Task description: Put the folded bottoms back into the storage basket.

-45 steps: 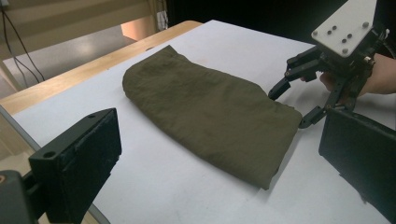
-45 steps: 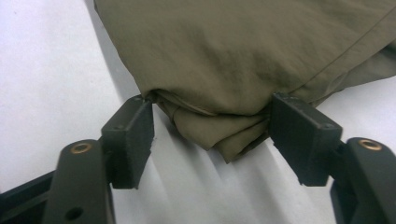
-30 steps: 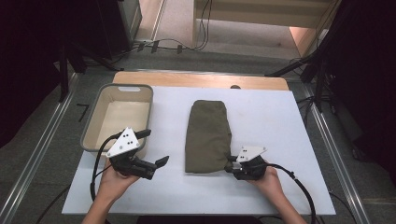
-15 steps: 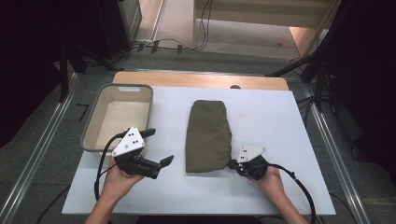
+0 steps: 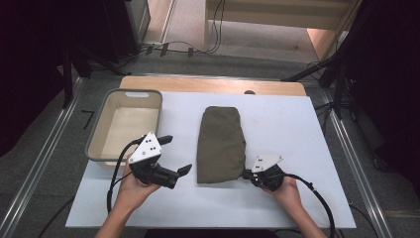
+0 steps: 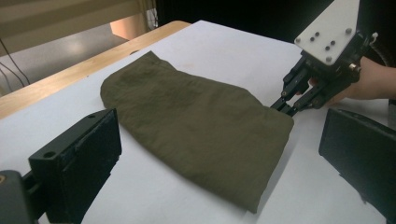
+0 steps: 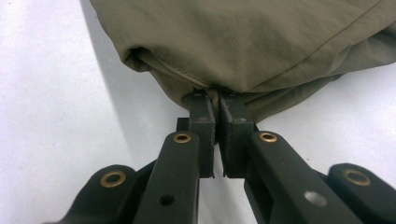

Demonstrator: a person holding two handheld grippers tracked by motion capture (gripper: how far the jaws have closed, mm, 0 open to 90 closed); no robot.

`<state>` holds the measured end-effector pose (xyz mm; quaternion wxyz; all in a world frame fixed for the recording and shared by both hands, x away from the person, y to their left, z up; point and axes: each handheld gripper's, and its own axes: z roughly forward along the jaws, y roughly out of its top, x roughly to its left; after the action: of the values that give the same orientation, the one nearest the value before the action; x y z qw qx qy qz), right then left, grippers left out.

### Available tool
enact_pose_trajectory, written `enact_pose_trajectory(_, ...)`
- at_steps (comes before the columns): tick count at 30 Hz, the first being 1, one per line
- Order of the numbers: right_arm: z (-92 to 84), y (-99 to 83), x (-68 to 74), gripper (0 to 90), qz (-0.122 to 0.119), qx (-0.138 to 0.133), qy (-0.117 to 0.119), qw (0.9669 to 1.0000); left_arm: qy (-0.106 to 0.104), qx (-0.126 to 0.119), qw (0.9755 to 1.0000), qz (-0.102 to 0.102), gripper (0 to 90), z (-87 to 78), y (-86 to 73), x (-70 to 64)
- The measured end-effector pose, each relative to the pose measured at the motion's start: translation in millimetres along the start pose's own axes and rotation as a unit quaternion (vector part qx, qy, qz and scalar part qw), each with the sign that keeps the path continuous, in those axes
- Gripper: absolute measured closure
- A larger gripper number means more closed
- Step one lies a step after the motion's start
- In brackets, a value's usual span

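White surface (image 5: 297, 148) with a wood strip along the far edge, grey floor and cables beyond, dark room on both sides. Folded olive cloth (image 5: 220, 144) lies mid-surface, beige bin (image 5: 99, 144) at its left. Right gripper (image 5: 246, 174) fingers have just closed, pinching the cloth's near right corner. Left gripper (image 5: 176, 154) fingers wide, nothing between them, just left of the cloth.

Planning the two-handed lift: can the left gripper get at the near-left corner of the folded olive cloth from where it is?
Probably yes. The left gripper has its jaws open toward the folded olive cloth, with bare white table between. The right gripper is shut on the cloth's opposite near corner.
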<state>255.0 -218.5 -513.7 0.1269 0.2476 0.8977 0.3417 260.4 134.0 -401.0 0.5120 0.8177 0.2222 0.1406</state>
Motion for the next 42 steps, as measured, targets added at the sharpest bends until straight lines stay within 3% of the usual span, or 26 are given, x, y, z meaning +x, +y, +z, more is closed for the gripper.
enact_pose_trajectory(5,-0.1,0.0,0.1,83.4,0.0,0.0,0.0,1.0,0.003,0.004,1.0,0.002,0.0,11.6,9.2,-2.6)
enact_pose_trajectory(9,0.0,0.4,0.7,83.3,0.0,0.0,-0.003,1.0,0.001,0.008,0.9999,-0.013,0.0,24.0,14.9,0.9)
enact_pose_trajectory(15,0.1,0.4,0.1,83.3,0.001,0.0,-0.001,1.0,0.0,0.027,0.9995,-0.018,0.0,42.9,23.4,4.7)
enact_pose_trajectory(19,0.3,0.3,-2.1,82.9,0.012,0.004,0.011,0.9999,-0.001,0.034,0.9993,-0.015,0.0,53.5,29.2,5.0)
enact_pose_trajectory(29,0.2,-0.2,-3.7,81.6,0.015,0.004,0.018,0.9997,0.001,0.047,0.9987,-0.017,0.0,72.1,35.3,7.9)
enact_pose_trajectory(34,0.1,0.6,0.2,83.0,0.001,0.007,0.003,1.0,0.003,0.05,0.9985,-0.024,0.0,78.7,38.4,11.6)
enact_pose_trajectory(42,-0.1,0.4,-1.4,83.0,0.005,0.007,0.007,0.9999,0.008,0.063,0.9973,-0.038,0.0,92.7,42.1,22.1)
